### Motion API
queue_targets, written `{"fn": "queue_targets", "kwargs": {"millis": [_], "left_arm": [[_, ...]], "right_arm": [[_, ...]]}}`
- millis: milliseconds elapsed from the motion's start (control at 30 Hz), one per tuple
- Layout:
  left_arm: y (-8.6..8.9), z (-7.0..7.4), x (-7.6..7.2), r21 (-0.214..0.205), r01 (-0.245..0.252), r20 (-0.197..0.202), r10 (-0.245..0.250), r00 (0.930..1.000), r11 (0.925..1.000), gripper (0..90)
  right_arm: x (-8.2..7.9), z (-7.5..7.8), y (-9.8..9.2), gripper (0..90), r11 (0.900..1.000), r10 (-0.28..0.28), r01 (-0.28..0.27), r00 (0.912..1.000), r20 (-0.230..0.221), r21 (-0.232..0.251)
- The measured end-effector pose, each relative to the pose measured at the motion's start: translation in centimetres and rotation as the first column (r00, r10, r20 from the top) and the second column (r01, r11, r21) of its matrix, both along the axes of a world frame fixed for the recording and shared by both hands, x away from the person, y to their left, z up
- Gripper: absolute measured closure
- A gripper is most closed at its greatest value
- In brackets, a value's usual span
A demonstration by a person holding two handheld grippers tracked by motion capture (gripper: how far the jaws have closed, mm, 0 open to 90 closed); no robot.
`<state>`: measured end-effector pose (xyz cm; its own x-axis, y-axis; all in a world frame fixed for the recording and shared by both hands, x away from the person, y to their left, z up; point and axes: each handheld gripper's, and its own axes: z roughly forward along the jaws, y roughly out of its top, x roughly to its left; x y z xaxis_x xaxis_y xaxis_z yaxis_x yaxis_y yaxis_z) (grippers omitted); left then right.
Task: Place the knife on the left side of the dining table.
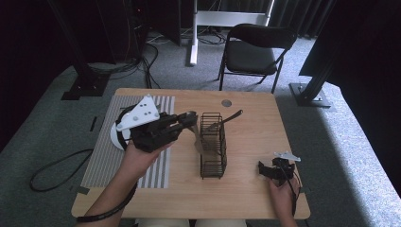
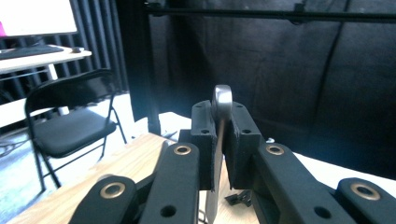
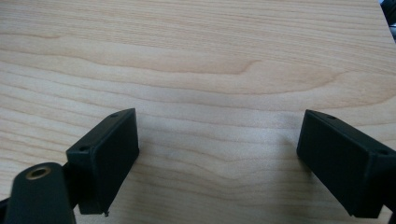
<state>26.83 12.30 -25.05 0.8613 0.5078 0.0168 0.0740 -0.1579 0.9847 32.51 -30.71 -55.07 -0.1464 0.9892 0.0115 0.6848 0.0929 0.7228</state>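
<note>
High view: a wooden table (image 1: 255, 198) carries a striped mat (image 1: 101, 161) along its left side and a black wire caddy (image 1: 212, 146) standing upright near the centre. The left gripper (image 1: 187, 120), held in the person's left hand (image 1: 137, 158), sits raised over the mat's right edge with its jaws pointing right toward the caddy. The jaws are pressed onto a flat metal utensil (image 1: 196, 137); its lower part hangs down just beside the caddy's left wall, and whether it touches the wire cannot be told. A white plate (image 1: 115, 137) lies on the mat, mostly hidden behind the gripper body. A dark-handled utensil (image 1: 227, 118) leans out of the caddy's far end, tilted to the right. The right gripper (image 1: 263, 169) rests low at the near right of the table, held in the right hand (image 1: 283, 198), well apart from the caddy. A small round grey disc (image 1: 226, 102) lies near the far edge. A black folding chair (image 1: 253, 52) stands on the carpet beyond the table.

Left gripper view: both black jaws are clamped on the thin metal utensil (image 2: 219, 121), its rounded end sticking up above the pads. The folding chair (image 2: 70, 126) appears at left, a dark curtain (image 2: 299, 88) behind.

Right gripper view: the jaws are spread wide with nothing between them, just bare wood grain of the table (image 3: 210, 70) beneath.
</note>
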Motion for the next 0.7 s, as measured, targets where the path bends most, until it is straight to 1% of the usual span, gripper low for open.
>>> {"fn": "queue_targets", "kwargs": {"millis": [100, 233, 267, 333, 367, 433, 467, 567, 633, 667, 700], "left_arm": [[1.3, -0.3, -0.1, 0.007, -0.043, -0.007, 0.043, 0.9990, 0.9990, 83.8], [3.3, -0.9, -0.2, -0.005, -0.097, -0.025, 0.097, 0.9950, 0.9952, 83.7], [3.7, -1.2, -0.2, -0.007, -0.120, -0.030, 0.120, 0.9924, 0.9928, 83.7], [4.5, -1.7, -0.2, 0.008, -0.171, -0.026, 0.171, 0.9849, 0.9852, 83.7], [4.9, -2.1, -0.2, 0.016, -0.209, -0.026, 0.209, 0.9775, 0.9778, 83.7], [5.4, -2.8, 0.0, 0.026, -0.250, -0.029, 0.251, 0.9675, 0.9678, 83.7], [5.8, -3.3, 0.1, 0.030, -0.283, -0.029, 0.284, 0.9583, 0.9585, 83.7], [6.7, -4.7, 0.4, 0.032, -0.336, -0.037, 0.338, 0.9406, 0.9411, 83.7], [7.3, -5.9, 0.8, 0.041, -0.380, -0.057, 0.382, 0.9225, 0.9241, 83.7], [7.6, -6.6, 1.0, 0.040, -0.395, -0.071, 0.397, 0.9149, 0.9176, 83.7], [7.6, -6.6, 1.0, 0.040, -0.395, -0.071, 0.397, 0.9149, 0.9176, 83.7]], "right_arm": [[0.0, 0.0, 0.0, 11.9, 1.0000, 0.000, 0.000, 1.0000, 0.000, 0.000], [0.0, 0.0, 0.0, 11.9, 1.0000, 0.000, 0.000, 1.0000, 0.000, 0.000], [0.0, 0.0, 0.0, 12.0, 1.0000, 0.000, 0.000, 1.0000, 0.000, 0.000], [0.0, 0.0, 0.0, 11.9, 1.0000, 0.000, 0.000, 1.0000, 0.000, 0.000], [0.0, 0.0, 0.0, 11.9, 1.0000, 0.001, -0.001, 1.0000, -0.001, 0.000], [0.0, 0.0, 0.0, 11.9, 1.0000, 0.000, 0.000, 1.0000, -0.001, -0.001], [0.0, 0.0, 0.0, 12.0, 1.0000, 0.001, -0.001, 1.0000, -0.001, -0.001], [0.0, 0.0, 0.0, 11.9, 1.0000, -0.001, 0.001, 1.0000, -0.001, 0.000], [0.0, 0.0, 0.0, 11.9, 1.0000, 0.000, 0.000, 1.0000, -0.002, 0.000], [0.0, 0.0, 0.0, 11.9, 1.0000, 0.000, 0.000, 1.0000, -0.001, 0.000], [0.0, 0.0, 0.0, 11.9, 1.0000, 0.000, 0.000, 1.0000, -0.001, 0.000]]}}
